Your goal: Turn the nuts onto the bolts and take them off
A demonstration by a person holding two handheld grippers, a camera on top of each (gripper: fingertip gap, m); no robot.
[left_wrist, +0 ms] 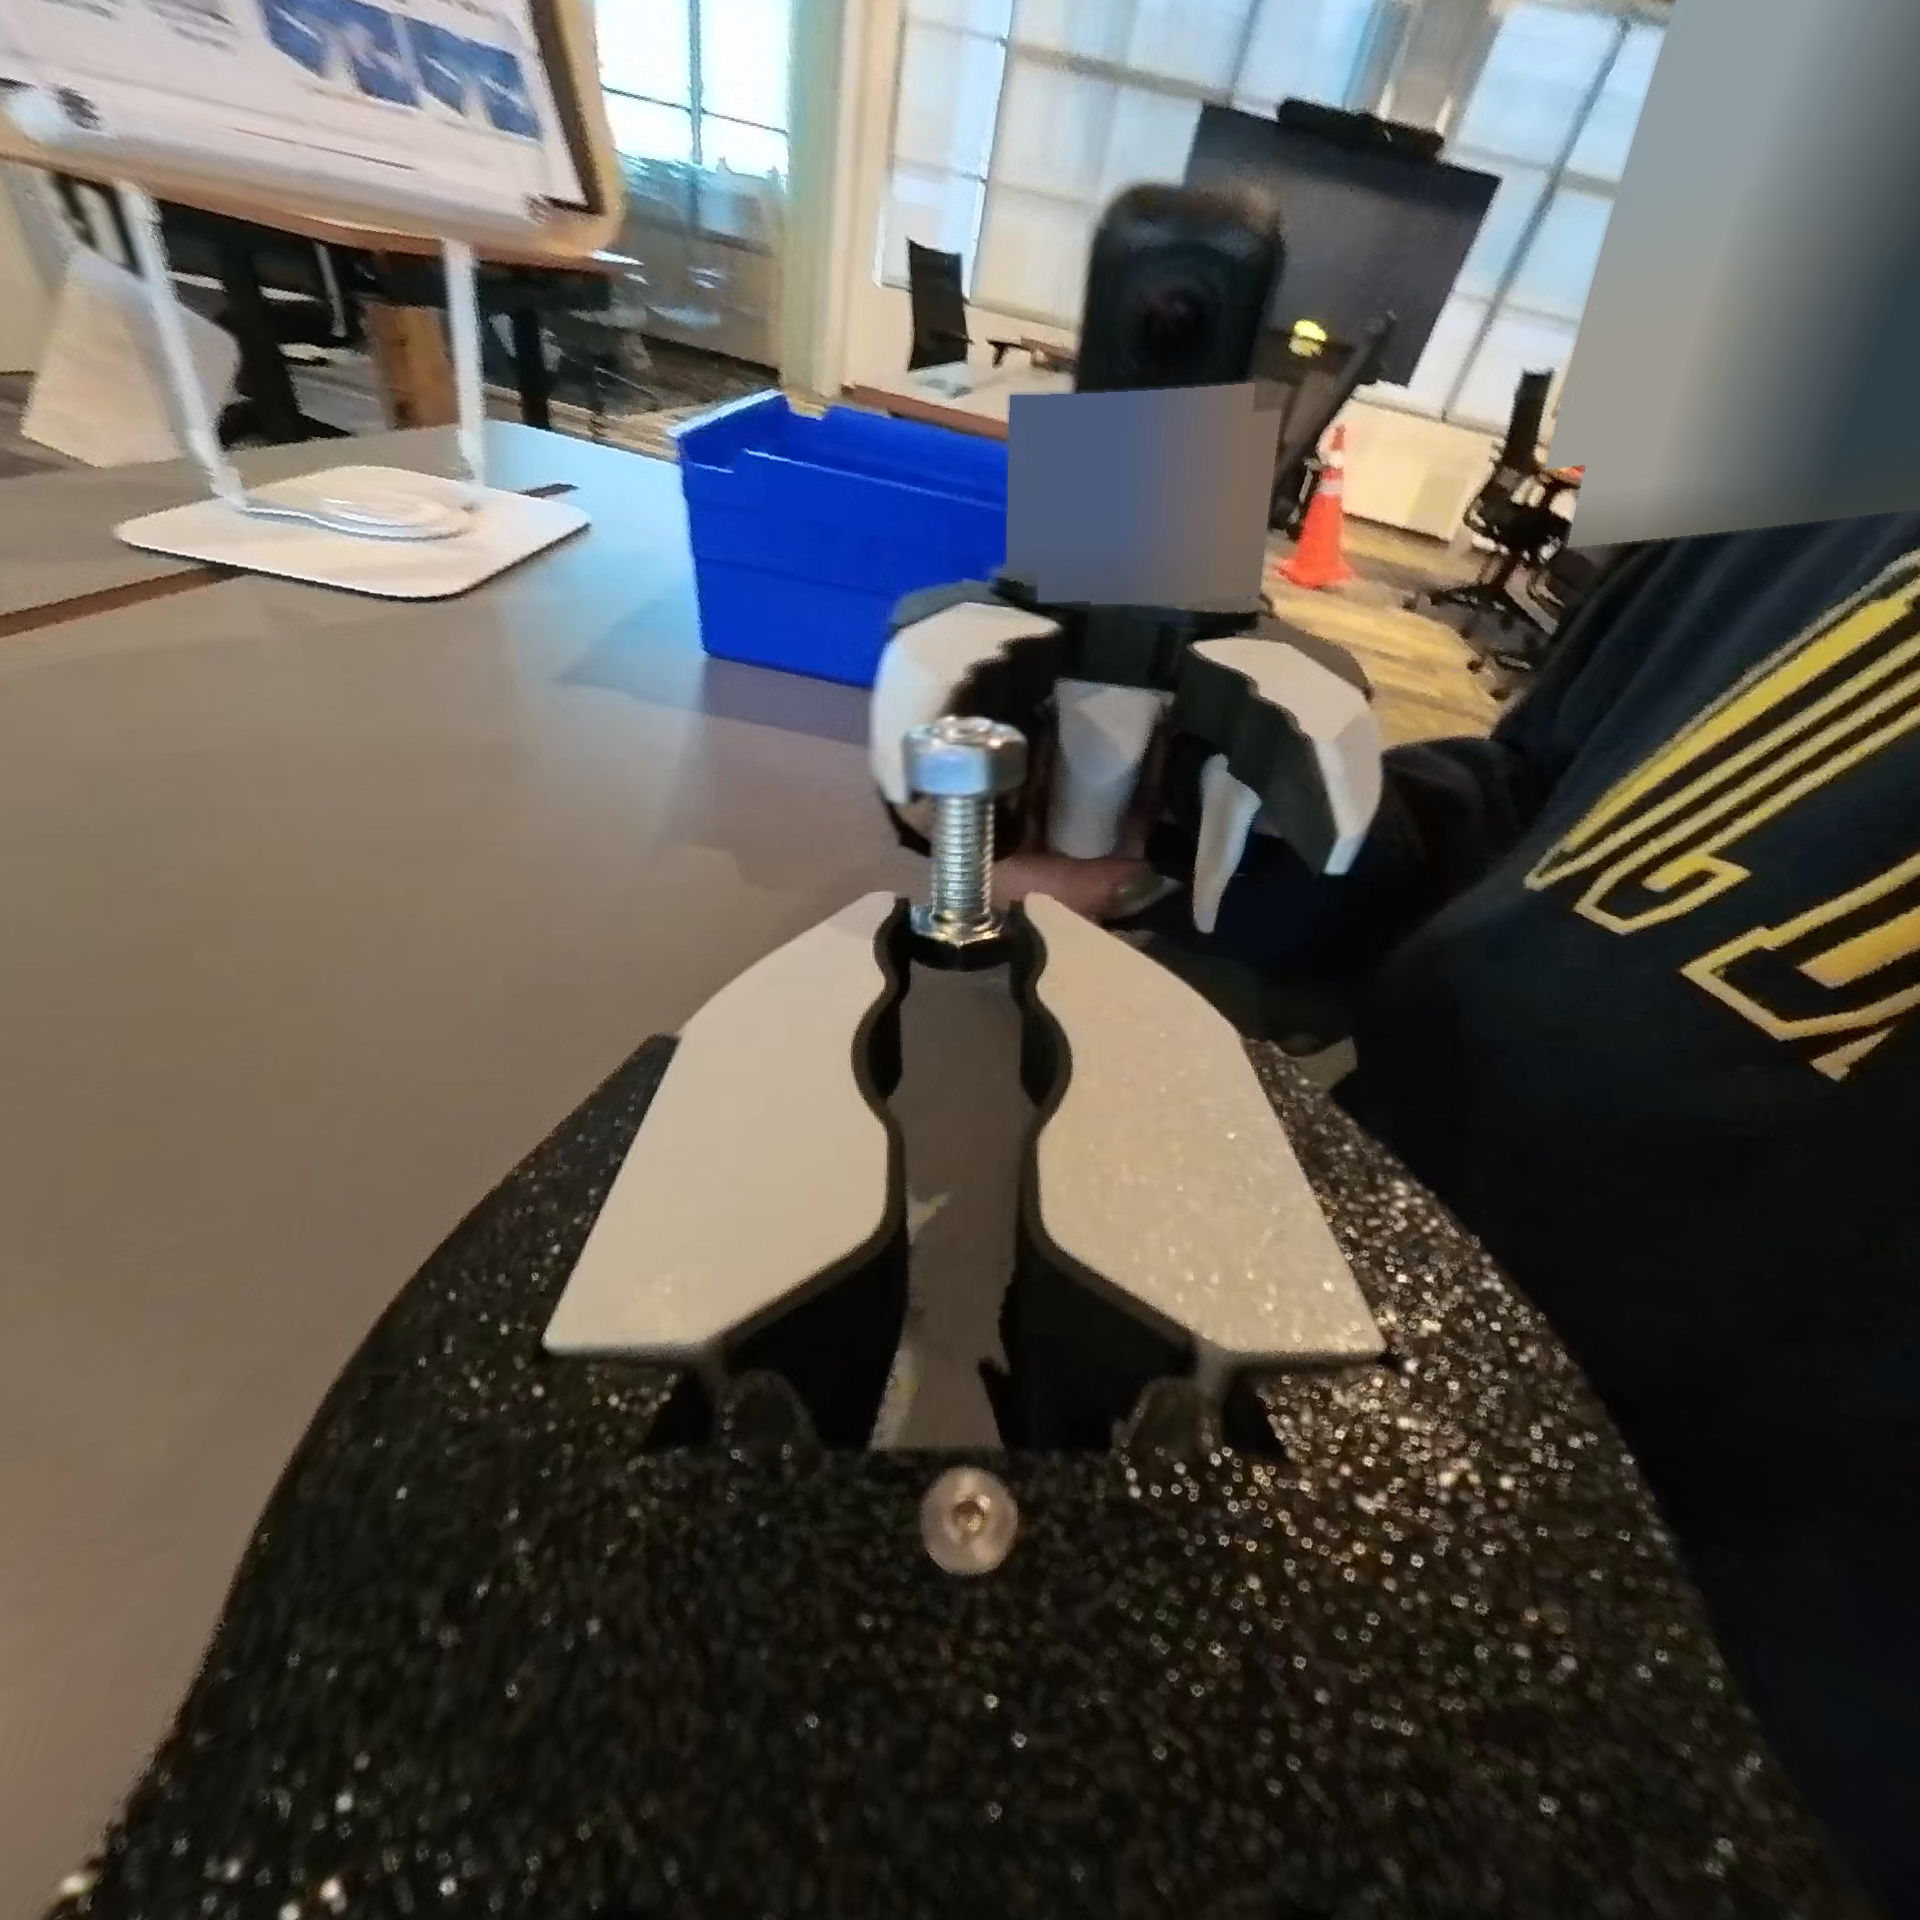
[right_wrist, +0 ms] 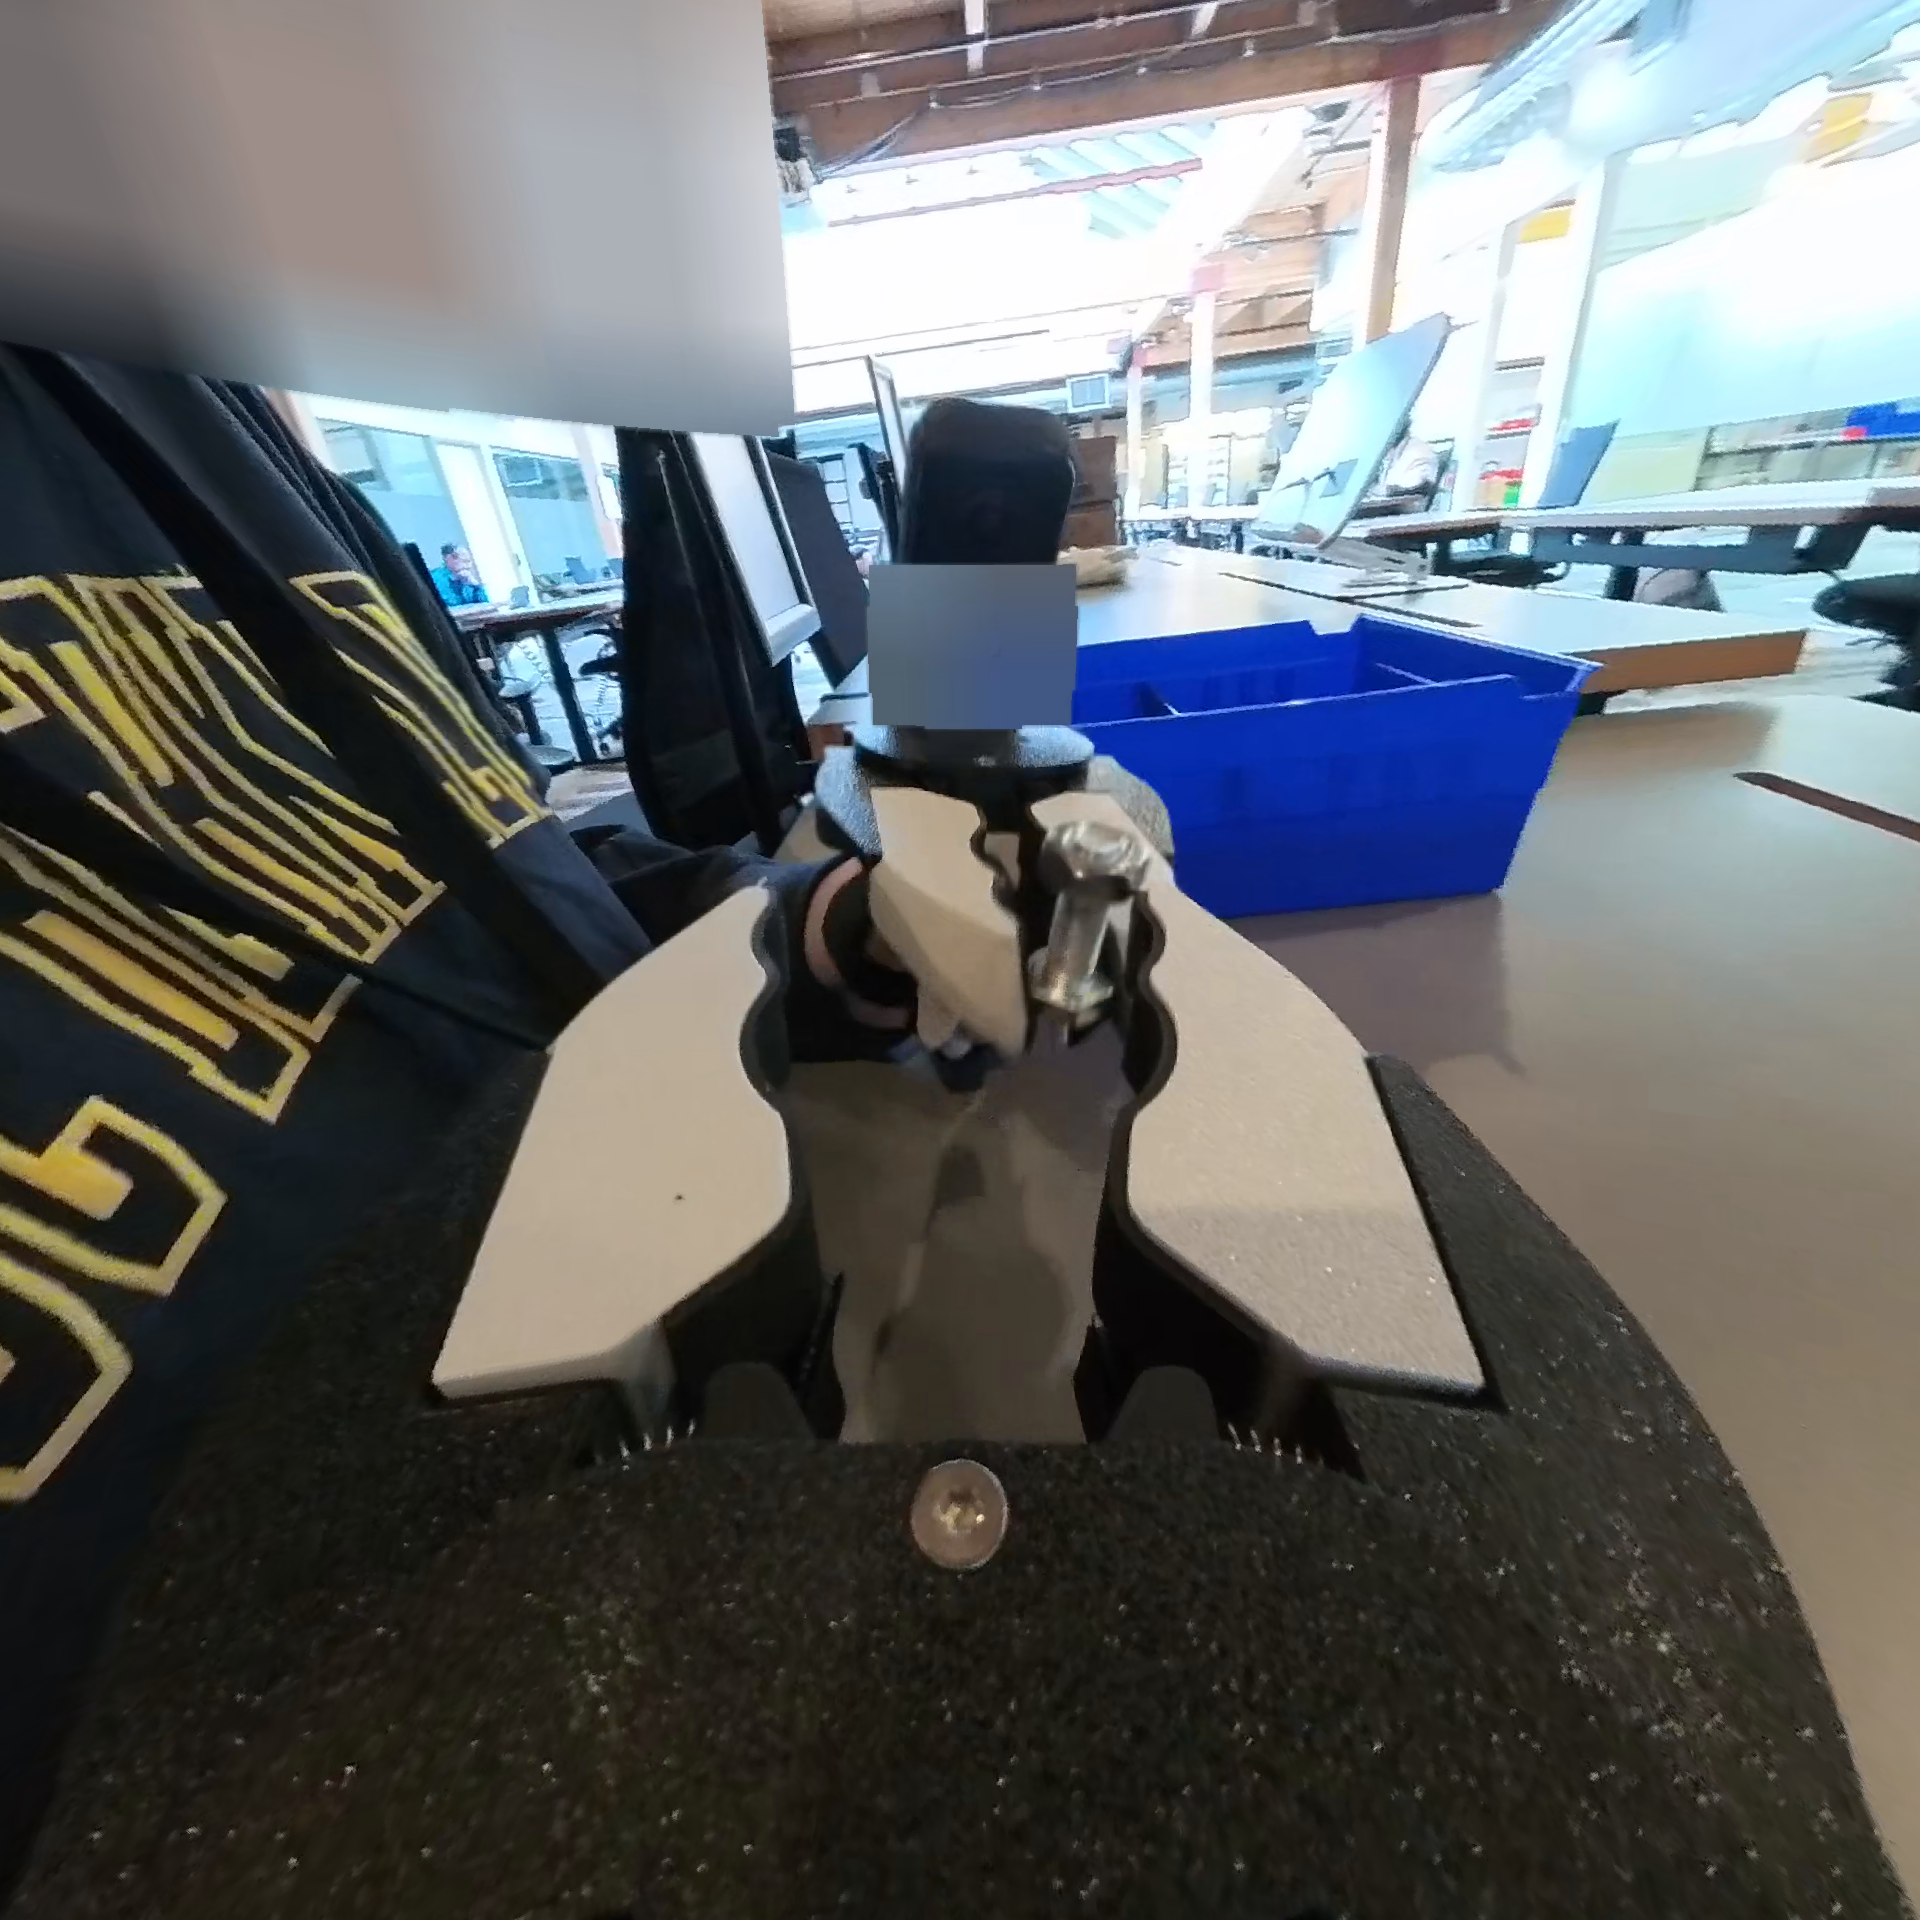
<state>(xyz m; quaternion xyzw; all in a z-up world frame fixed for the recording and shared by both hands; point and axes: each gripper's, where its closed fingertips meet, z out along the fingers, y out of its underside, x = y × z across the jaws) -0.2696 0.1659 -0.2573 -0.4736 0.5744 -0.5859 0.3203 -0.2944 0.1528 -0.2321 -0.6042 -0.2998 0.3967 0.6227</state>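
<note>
A silver bolt [left_wrist: 962, 821] stands upright with its head on top. A nut [left_wrist: 953, 928] sits at the bolt's lower end. My left gripper [left_wrist: 956, 940] is shut on that nut and holds it above the grey table [left_wrist: 416, 935]. My right gripper [left_wrist: 1127, 769] faces it from just behind, open and empty, with the bolt head in front of one of its fingers [left_wrist: 904, 675]. In the right wrist view the bolt [right_wrist: 1081, 920] tilts slightly between the open tips of my right gripper [right_wrist: 956, 935], close to the right finger [right_wrist: 1247, 1091]. The left gripper [right_wrist: 1013, 914] holds the nut [right_wrist: 1070, 987] there.
A blue divided bin [left_wrist: 831, 540] [right_wrist: 1320, 748] stands on the table behind the grippers. A white monitor stand [left_wrist: 353, 520] is at the far left. A person in a dark top with yellow print [left_wrist: 1662, 935] [right_wrist: 208, 831] is close beside the grippers. The grippers are tip to tip, or close to it.
</note>
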